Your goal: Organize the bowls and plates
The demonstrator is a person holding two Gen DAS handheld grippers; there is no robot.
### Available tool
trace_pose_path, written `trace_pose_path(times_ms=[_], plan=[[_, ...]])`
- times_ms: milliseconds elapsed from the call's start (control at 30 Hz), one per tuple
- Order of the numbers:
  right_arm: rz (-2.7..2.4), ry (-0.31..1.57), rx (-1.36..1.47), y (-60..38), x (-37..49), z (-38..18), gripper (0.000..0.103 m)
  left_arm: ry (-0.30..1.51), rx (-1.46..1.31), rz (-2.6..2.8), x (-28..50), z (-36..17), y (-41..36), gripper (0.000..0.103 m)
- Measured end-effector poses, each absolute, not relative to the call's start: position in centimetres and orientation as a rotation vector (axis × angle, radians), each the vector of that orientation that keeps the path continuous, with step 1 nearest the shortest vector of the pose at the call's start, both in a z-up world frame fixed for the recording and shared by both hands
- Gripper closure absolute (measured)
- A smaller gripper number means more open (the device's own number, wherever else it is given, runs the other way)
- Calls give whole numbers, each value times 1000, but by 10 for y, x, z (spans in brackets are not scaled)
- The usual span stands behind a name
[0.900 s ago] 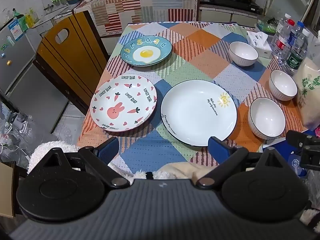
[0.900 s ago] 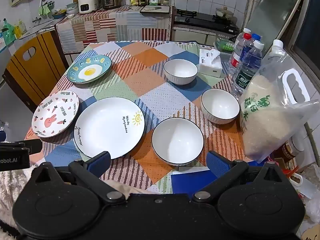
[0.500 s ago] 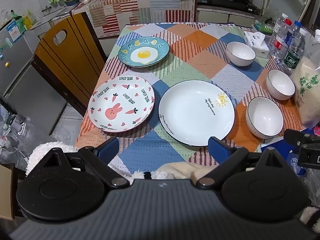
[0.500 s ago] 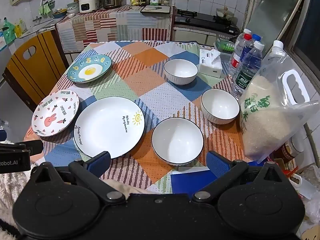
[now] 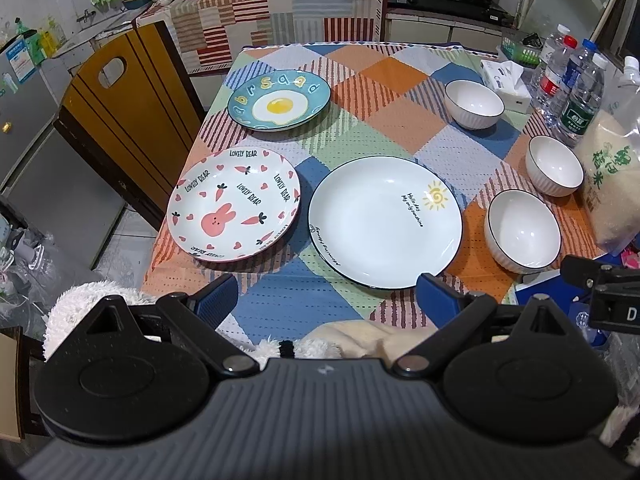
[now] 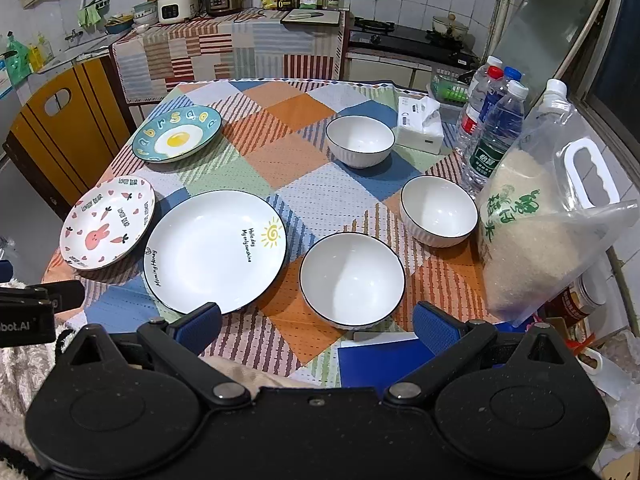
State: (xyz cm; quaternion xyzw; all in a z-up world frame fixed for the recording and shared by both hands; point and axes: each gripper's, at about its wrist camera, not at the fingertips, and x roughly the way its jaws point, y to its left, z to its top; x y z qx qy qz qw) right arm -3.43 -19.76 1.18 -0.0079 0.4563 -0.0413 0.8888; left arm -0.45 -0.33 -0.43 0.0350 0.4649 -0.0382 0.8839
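Here the left gripper (image 5: 326,294) and the right gripper (image 6: 316,322) both hang above the near table edge with jaws spread wide and nothing between them; just beyond lie the big white plate (image 5: 385,221), the bunny plate (image 5: 234,204) left of it and the egg plate (image 5: 279,100) farther back, while three white bowls (image 6: 352,279) sit apart on the right, near a rice bag (image 6: 536,232). All look like glazed ceramic, so probably stiff, slick, fairly heavy and chippable; a pinch across a raised rim seems the surest hold.
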Motion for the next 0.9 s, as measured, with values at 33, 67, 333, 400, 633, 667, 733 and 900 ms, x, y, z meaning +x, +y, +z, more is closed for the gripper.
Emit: trace_pose_path(times_ms=[33,67,333,400,633,667,733,900], plan=[[-85,949,-18,-197,-34,11,0,967,74,-81,-5,-4,-3,6],[-84,951,-18,-198,-34,11,0,966,74,-82,-5,-4,-4,6],[-85,954,-24,-197,-32,9,0,963,78,-67,-5,-4,-5,6],[-86,954,-27,-197,-32,8,0,967,72,-69,-4,-4,-4,6],[-85,955,-27,-197,-32,8,0,961,65,-89,-5,-2,-2,6],[-85,954,-27,-197,-32,8,0,958,61,-96,-5,-2,-2,7],[-86,954,-27,-197,-32,8,0,951,48,-106,-6,0,0,7],[-86,957,-28,-197,-32,8,0,956,40,-117,-8,0,-1,8]])
